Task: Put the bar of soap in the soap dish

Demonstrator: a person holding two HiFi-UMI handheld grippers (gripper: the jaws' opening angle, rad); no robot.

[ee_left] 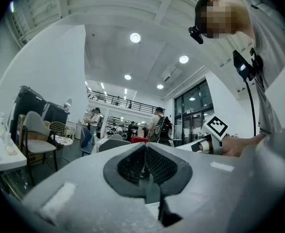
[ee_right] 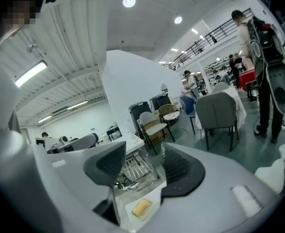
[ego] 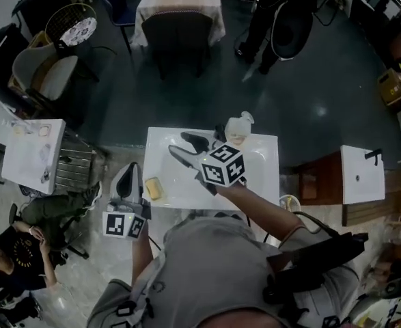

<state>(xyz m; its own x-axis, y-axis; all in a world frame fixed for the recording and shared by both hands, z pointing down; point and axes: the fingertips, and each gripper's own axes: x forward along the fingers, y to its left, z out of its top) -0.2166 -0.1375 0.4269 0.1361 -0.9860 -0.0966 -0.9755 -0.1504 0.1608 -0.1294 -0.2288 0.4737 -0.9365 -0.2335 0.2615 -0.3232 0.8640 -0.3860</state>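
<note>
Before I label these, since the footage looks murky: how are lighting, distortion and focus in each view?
Head view: dim, lamp glints on the dark floor, soap small but distinct. Left gripper view: strong fisheye, black corners, glaring ceiling lamps, left tongs soft. Right gripper view: same fisheye, soap clear.

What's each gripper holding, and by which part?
Nothing. Right gripper open and empty, left gripper shut on nothing; the yellow bar of soap lies free of both.
</note>
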